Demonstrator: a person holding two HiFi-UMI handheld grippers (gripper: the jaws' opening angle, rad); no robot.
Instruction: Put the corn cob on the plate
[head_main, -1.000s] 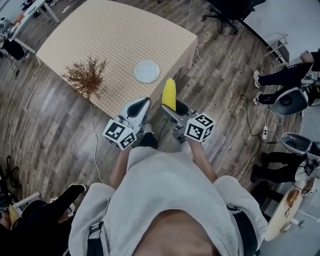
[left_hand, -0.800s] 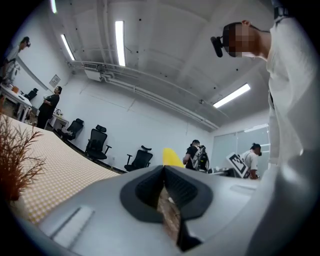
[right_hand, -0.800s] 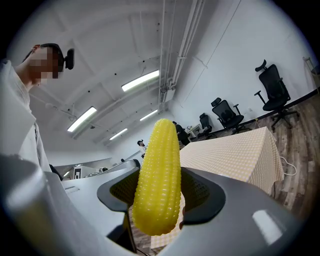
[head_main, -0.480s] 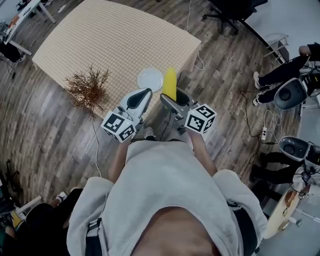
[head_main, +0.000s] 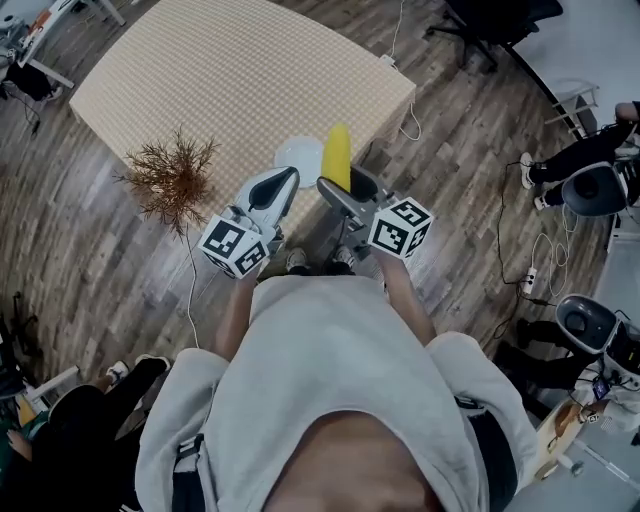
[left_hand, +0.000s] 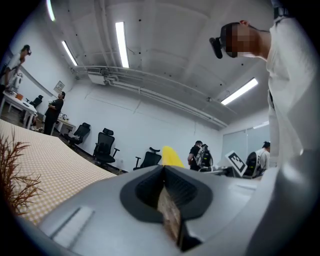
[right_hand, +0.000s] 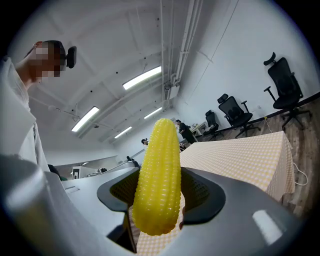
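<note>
**Yellow corn cob (head_main: 338, 158) clamped in right gripper (head_main: 346, 190), beside the plate**

1. Dried brown twig plant (head_main: 172, 175): stands on the table with the beige checked cloth (head_main: 240, 70), near its left-hand edge in the head view. The wooden plank floor (head_main: 70, 250) surrounds the table.

2. Left gripper (head_main: 284, 182): at 4 o'clock from the plant and 7 o'clock from the plate. The left gripper view shows the left gripper (left_hand: 164, 169) with its jaws pressed fully together and nothing between them. The tip of the corn cob (left_hand: 171, 156) shows past the jaws at 12 o'clock.

3. Small round white plate (head_main: 296, 160): lies on the table close to its near edge, at 3 o'clock from the plant. Its surface is bare.

4. Corn cob: held off the table, at 3 o'clock from the plate. In the head view it overlaps the right rim of the plate. Its long axis points to 12 o'clock.

5. Right gripper: at 5 o'clock from the plate. In the right gripper view the right gripper (right_hand: 159, 192) has its two jaws closed against the lower part of the corn cob (right_hand: 159, 170), one on each side. The upper part stands clear above the jaws.
</note>
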